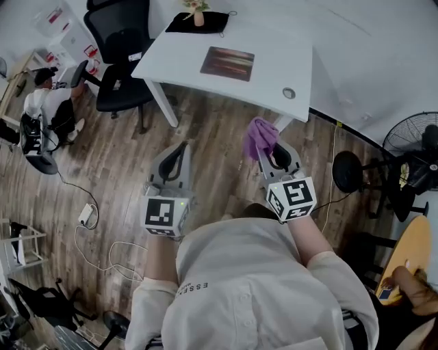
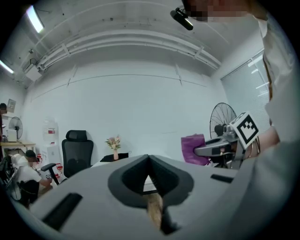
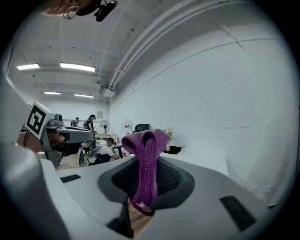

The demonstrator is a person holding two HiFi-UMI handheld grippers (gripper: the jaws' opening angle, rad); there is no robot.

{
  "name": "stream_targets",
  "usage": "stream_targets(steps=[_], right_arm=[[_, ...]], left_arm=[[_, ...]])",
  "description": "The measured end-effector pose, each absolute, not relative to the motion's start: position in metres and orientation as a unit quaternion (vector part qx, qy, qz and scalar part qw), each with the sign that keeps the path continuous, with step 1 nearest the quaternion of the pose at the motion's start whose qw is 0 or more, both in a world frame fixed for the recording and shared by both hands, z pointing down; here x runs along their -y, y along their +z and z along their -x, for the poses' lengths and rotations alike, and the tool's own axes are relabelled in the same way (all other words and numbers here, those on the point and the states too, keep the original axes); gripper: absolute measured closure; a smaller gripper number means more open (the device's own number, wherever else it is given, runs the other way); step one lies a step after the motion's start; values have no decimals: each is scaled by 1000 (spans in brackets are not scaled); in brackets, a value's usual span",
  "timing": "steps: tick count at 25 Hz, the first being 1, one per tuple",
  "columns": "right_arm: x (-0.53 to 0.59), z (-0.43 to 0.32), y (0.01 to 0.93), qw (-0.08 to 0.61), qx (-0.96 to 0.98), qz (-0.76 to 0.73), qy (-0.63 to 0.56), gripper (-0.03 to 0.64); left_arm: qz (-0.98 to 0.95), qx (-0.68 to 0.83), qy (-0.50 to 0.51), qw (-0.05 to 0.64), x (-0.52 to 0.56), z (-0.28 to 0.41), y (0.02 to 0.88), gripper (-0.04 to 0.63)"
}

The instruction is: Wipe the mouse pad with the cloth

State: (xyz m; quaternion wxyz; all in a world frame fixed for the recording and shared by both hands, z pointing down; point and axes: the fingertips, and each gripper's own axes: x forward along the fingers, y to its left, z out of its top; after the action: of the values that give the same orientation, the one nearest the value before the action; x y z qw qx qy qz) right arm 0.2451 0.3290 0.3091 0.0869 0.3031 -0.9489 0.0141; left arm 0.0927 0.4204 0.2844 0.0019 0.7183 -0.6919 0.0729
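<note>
Currently approaching: purple cloth (image 1: 261, 135) clamped in right gripper (image 1: 272, 152), left gripper (image 1: 179, 152) jaws together, empty. Next, probably: reach mouse pad (image 1: 227, 63) on white desk (image 1: 274, 48), press cloth flat.

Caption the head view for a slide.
Right gripper clamps a purple cloth, left gripper shut and empty, both short of the white table with the mouse pad.

Table (image 1: 287, 51) at 12 o'clock; mouse pad (image 1: 227, 63) on it, vase (image 1: 198, 16) behind pad at far edge. Office chair (image 1: 122, 51) left of table, 11 o'clock. Fan (image 1: 413, 137) at 3 o'clock. Cloth (image 1: 261, 135) before table, in right gripper (image 1: 266, 147).
</note>
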Motion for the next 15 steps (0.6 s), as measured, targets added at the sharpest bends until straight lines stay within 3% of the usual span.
stream_targets(steps=[15], right_arm=[[-248, -201, 347, 106, 952, -279, 66, 529]], left_arm=[[-698, 709, 90, 37, -357, -55, 318, 595]])
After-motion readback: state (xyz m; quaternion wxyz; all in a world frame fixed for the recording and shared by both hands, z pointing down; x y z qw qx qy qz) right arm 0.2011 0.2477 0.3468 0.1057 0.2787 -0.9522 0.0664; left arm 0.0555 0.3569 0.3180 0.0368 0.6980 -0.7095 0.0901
